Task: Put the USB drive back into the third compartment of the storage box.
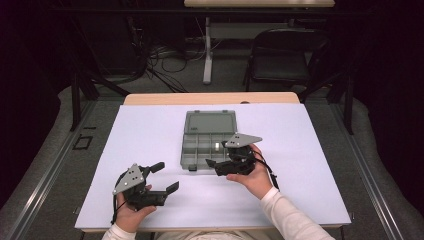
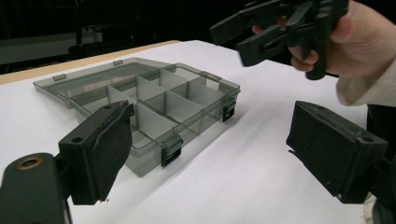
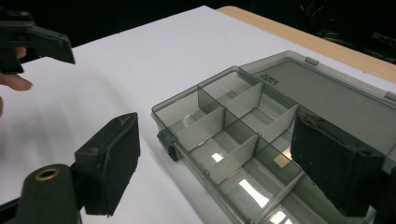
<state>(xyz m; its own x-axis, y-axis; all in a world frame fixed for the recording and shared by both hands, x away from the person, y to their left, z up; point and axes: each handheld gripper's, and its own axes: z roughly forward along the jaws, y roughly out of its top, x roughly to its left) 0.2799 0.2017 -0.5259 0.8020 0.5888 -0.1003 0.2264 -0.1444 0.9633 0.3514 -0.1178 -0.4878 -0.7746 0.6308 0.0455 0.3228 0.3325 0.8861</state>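
Two grippers are held over a white table [image 1: 150,125], one in each hand. A grey clear box [image 1: 208,139] is set at the table's middle, toward the far side. Its lid [image 1: 210,122] is folded flat back on the far side, and its divided compartments look empty; bright reflections are seen on the floor of some.

Left gripper [image 1: 166,177] is held at the near left, well apart from the box, by the left hand [image 1: 131,212]. Its jaws are spread wide with nothing between them. In the left gripper view the box [image 2: 154,107] is seen beyond the left jaw, with two black latches [image 2: 171,151] on its near wall.

Right gripper [image 1: 213,165] is held by the right hand [image 1: 255,175] just beside the box's near right corner, jaws pointing left. A grey plate [image 1: 244,140] is seen on top of it. Jaws are spread, nothing gripped. In the right gripper view the box [image 3: 243,135] lies between and beyond the jaws, one jaw over the compartments, the other over bare table. Touching cannot be told.

A wooden table edge [image 1: 210,98] is seen at the far side. A black chair [image 1: 282,57] stands beyond, on the right.
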